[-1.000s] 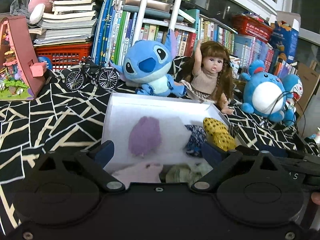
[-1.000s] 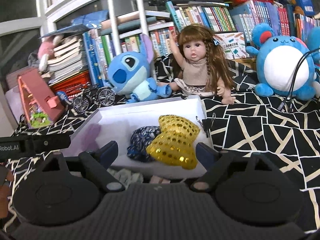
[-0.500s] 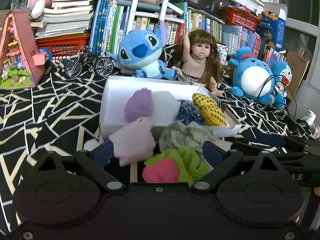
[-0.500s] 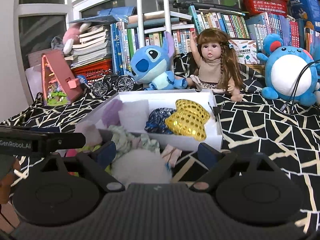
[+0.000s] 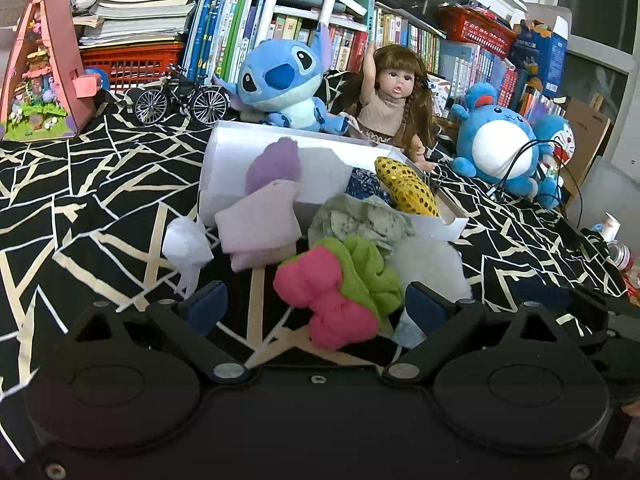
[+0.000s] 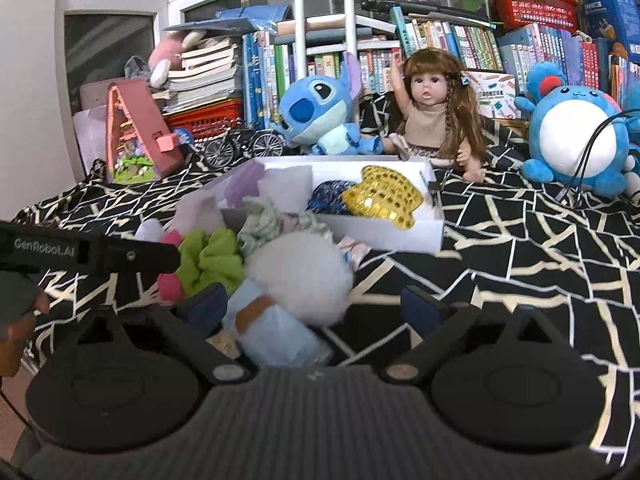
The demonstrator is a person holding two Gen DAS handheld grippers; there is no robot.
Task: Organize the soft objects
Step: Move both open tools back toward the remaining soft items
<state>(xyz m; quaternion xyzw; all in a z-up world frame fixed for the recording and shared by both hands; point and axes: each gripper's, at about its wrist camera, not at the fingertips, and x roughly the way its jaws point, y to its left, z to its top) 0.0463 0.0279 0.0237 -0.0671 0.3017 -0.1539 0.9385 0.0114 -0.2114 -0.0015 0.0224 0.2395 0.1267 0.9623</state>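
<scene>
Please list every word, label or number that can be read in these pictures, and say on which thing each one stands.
"GenRobot.AI": on the side of the black left tool, seen from the right wrist.
Book spines: print too small to read.
Blue carton on the shelf: print blurred, not readable.

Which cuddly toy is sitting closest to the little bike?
The blue big-eared plush, right beside the toy bicycle. The round blue plush with the white belly sits far off, past the doll.
</scene>
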